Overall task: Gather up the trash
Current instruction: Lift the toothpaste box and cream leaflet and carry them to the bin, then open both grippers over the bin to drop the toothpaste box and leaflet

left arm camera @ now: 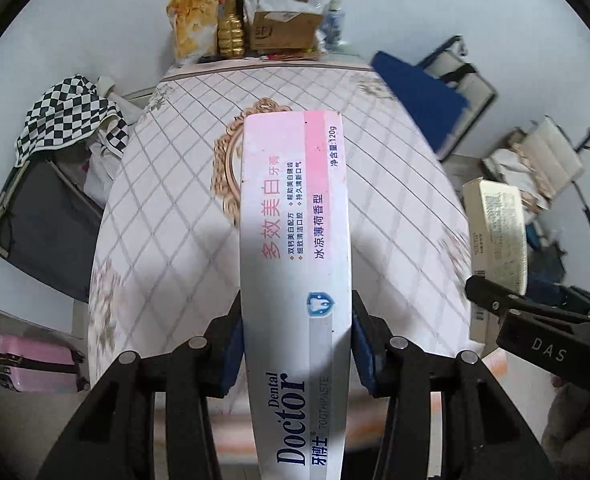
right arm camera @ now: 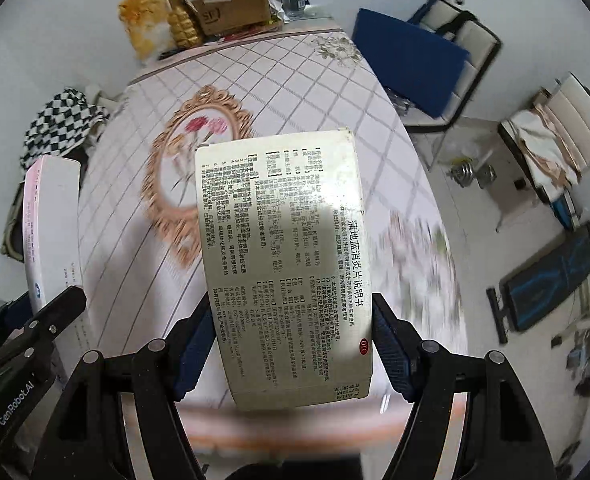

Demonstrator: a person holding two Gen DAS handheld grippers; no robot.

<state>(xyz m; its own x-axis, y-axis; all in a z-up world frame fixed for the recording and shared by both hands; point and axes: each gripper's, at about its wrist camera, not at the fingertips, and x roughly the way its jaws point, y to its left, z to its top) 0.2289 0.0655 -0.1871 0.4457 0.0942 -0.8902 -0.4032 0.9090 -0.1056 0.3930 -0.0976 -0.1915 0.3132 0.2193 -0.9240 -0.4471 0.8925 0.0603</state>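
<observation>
The left claw [left arm camera: 295, 344] is clenched on a long white-and-pink cardboard toothpaste box [left arm camera: 295, 248], its blue pads [left arm camera: 361, 344] pressing both narrow sides near the printed lower half. The box's long axis runs straight out along the fingers, away from the camera, so it hangs above the desk [left arm camera: 167, 208] with its quilted floral cloth rather than resting on it. The right claw [right arm camera: 293, 348] grasps a flat cream cardboard medicine box [right arm camera: 283, 240] covered in small black print, again held lengthwise along the fingers, pads on its two side edges. Both boxes are carried in the air, side by side: each wrist view catches the neighbouring box at its edge. No bin or trash bag shows in either view, so the drop point probably lies outside them, and which hand is nearer cannot be told. Clutter, including a brown cardboard carton [left arm camera: 285, 30], sits at the far end.
</observation>
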